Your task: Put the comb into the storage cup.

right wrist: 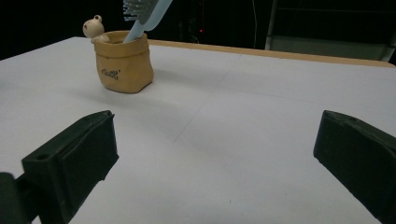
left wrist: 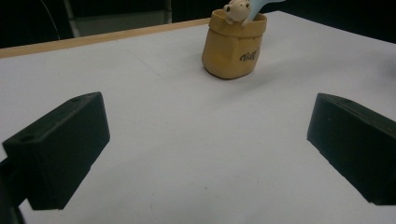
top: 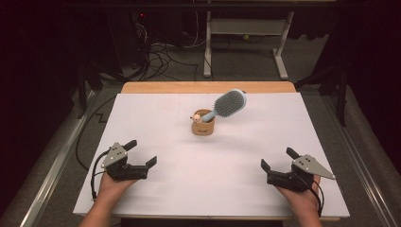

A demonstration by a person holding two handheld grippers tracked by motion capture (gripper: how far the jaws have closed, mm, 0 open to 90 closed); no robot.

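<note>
Standing in the little tan cup [top: 203,124] is a blue hairbrush [top: 229,104], handle down and bristly head leaning out to the right. A tiny bear [top: 195,117] peeks over the cup's rim. The cup sits in the middle of my white table [top: 156,118], well away from my tongs. My left tongs [top: 141,154] are wide apart and hold nothing. My right tongs [top: 276,159] are wide apart too.

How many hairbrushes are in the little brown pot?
1. A pale blue hairbrush stands handle-down in the tan bag-shaped pot at the middle of the white table, leaning right. A small bear figure sits on the pot's rim. Anything deeper inside is hidden.
</note>
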